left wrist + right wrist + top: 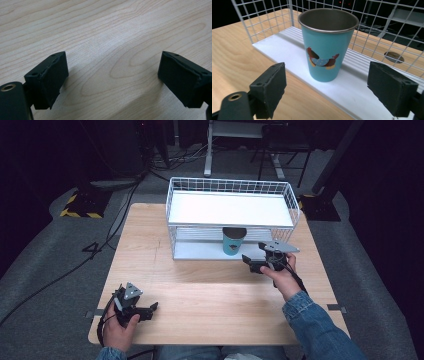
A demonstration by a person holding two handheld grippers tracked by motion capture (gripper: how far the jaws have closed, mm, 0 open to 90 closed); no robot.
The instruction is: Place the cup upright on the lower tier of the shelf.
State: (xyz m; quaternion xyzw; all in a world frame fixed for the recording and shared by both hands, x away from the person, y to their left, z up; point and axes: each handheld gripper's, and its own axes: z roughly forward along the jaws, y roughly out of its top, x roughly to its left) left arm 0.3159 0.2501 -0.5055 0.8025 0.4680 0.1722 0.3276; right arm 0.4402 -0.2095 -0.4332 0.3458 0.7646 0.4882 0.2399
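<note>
A teal metal cup [234, 241] with a hen picture stands upright on the lower shelf of a white wire rack [231, 188]. In the right gripper view the cup [327, 47] is just ahead of the two black jaws, which stand wide apart and short of it. My right gripper [252, 262] is open, to the right of the cup at the rack's front edge. My left gripper [153, 310] rests low over the wooden table [200, 290] near its front left corner. It is open, with bare wood between its fingers [48, 77].
The rack has a white upper shelf [230, 209] above the cup. Dark floor with cables and stands surrounds the table. A round hole [394, 57] shows in the tabletop behind the rack.
</note>
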